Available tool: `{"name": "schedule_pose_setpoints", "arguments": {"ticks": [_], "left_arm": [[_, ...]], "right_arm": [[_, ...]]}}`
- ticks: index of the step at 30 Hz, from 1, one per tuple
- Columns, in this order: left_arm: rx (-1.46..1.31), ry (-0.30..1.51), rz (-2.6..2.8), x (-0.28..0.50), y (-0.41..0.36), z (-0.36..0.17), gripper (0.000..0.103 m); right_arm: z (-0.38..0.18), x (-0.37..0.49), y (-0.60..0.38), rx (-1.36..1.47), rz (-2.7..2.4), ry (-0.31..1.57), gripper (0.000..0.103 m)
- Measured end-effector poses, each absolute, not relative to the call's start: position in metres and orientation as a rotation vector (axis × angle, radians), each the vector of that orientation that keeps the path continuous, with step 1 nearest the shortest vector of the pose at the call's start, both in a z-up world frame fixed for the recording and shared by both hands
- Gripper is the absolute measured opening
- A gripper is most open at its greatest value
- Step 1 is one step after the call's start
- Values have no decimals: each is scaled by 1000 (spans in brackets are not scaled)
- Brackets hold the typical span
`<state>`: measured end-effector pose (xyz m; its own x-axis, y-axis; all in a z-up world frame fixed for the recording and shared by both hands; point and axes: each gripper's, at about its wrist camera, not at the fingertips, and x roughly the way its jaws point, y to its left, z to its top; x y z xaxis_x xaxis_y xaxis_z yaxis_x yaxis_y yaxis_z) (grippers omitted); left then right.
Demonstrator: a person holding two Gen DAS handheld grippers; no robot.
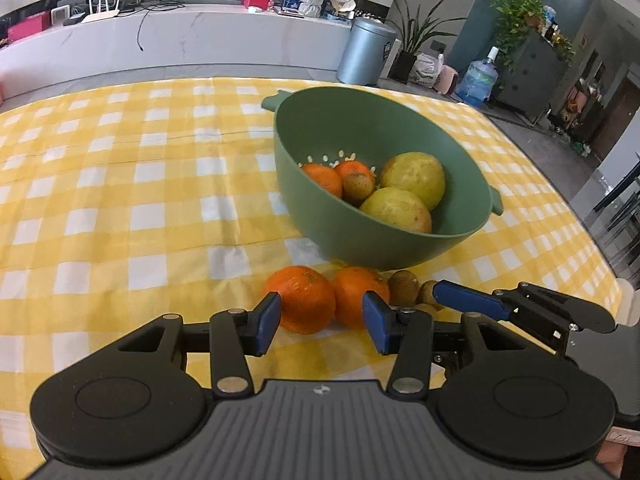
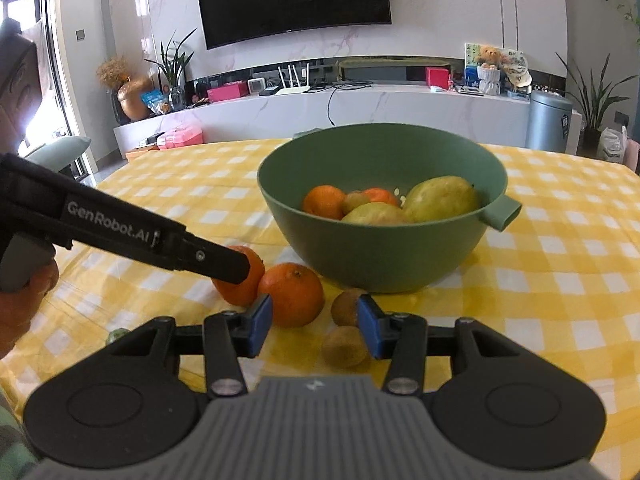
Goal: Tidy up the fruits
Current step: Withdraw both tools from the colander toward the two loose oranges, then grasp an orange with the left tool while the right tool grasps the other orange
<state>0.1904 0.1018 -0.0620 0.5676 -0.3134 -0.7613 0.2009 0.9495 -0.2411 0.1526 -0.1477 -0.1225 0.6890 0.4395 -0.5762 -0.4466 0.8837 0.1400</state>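
A green colander bowl (image 1: 320, 208) (image 2: 380, 256) stands on the checked cloth and holds two oranges (image 1: 324, 178), a kiwi (image 1: 358, 186) and two yellow-green fruits (image 1: 414, 178). In front of it lie two oranges (image 1: 302, 298) (image 1: 354, 294) and two kiwis (image 1: 404, 286) (image 2: 344, 346). My left gripper (image 1: 322, 322) is open, its fingertips on either side of the near-left orange without pressing it. My right gripper (image 2: 314, 328) is open over the cloth, with the nearer kiwi beside its right finger (image 2: 368, 328). The left gripper (image 2: 234, 268) hides part of the far-left orange (image 2: 250, 284); the other orange (image 2: 294, 294) is in plain sight.
The yellow checked tablecloth (image 1: 120, 200) covers the table, whose edge curves away at the right (image 1: 592, 240). A hand (image 2: 24, 300) holds the left gripper's handle. A small green object (image 2: 116, 334) lies near the front left. A grey bin (image 1: 366, 52) stands beyond the table.
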Motion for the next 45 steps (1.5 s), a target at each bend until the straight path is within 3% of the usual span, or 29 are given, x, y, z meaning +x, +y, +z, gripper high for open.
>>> {"name": "schedule_pose_setpoints", "arguments": {"ticks": [19,37,40,45], "left_arm": [[-128,923,-281,200,105,-77,56],[-319,985,-292,208,125,-87,58],[-323,985,-299,208,123,-86,52],[-290,993,-309,208,122,-84,51]], "right_arm": [[-133,164,-120,-135,586,613,45],[-143,176,-119,-99,563,659,41],[-143,176,-120,-103,563,657,40],[-142,174,-122,-109,565,655,40]]}}
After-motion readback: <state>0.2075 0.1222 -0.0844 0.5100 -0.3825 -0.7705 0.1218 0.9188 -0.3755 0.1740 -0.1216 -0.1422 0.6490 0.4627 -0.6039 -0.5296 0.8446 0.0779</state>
